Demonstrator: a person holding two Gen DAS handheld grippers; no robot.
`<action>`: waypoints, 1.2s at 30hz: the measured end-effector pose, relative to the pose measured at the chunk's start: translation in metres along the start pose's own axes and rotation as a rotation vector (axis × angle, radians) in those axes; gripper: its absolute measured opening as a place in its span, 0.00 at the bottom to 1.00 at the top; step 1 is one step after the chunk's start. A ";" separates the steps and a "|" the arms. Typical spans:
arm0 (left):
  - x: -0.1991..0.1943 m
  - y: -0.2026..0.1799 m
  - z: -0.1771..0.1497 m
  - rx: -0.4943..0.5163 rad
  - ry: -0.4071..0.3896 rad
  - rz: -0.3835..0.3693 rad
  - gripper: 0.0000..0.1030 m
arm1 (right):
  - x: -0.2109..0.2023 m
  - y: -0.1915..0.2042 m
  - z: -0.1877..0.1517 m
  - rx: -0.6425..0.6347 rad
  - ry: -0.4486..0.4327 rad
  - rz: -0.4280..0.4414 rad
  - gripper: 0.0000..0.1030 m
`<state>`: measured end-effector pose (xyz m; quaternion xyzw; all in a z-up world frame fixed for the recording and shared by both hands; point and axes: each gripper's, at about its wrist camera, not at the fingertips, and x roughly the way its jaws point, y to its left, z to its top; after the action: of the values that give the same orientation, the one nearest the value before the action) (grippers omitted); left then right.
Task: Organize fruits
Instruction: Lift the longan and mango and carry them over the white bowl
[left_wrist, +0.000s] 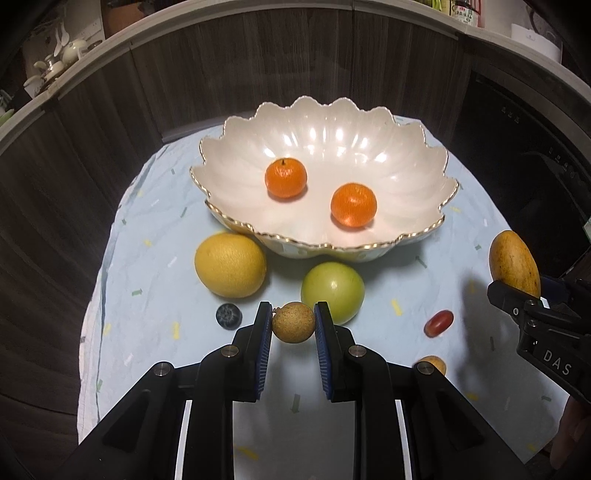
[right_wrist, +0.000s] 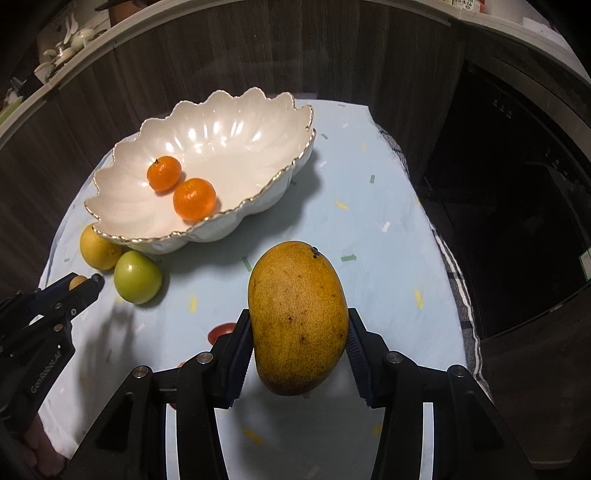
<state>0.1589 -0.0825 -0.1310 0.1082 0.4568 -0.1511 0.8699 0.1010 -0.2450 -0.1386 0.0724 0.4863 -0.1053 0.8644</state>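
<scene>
My left gripper (left_wrist: 293, 319) is shut on a small round tan longan (left_wrist: 293, 322), held above the cloth. A yellow-orange mango (right_wrist: 298, 317) is clamped upright in my right gripper (right_wrist: 298, 328), also off the table; the mango (left_wrist: 514, 264) shows at the right edge of the left wrist view. A white scalloped bowl with a gold rim (left_wrist: 229, 129) holds two mandarins (left_wrist: 286, 177) (left_wrist: 353, 205). In front of the bowl on the cloth lie a yellow citrus (left_wrist: 230, 264), a green apple (left_wrist: 332, 287), a blueberry (left_wrist: 229, 315), a red grape (left_wrist: 438, 323) and another longan (left_wrist: 434, 363).
A light blue cloth with small coloured marks (right_wrist: 369, 221) covers the round table. Dark wood panelling (left_wrist: 110, 129) curves behind it, with a shelf of white teaware (left_wrist: 55, 59) at upper left. A dark appliance front (right_wrist: 517, 203) stands to the right.
</scene>
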 end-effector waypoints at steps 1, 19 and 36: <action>-0.001 0.000 0.001 0.001 -0.003 0.000 0.23 | -0.002 0.000 0.002 -0.002 -0.005 0.000 0.47; -0.013 0.012 0.043 -0.002 -0.074 -0.003 0.23 | -0.020 0.010 0.045 -0.028 -0.093 0.015 0.47; 0.000 0.029 0.084 -0.001 -0.108 -0.003 0.23 | -0.010 0.024 0.096 -0.067 -0.151 0.014 0.47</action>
<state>0.2335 -0.0831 -0.0825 0.0989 0.4092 -0.1578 0.8933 0.1819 -0.2424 -0.0800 0.0387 0.4226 -0.0882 0.9012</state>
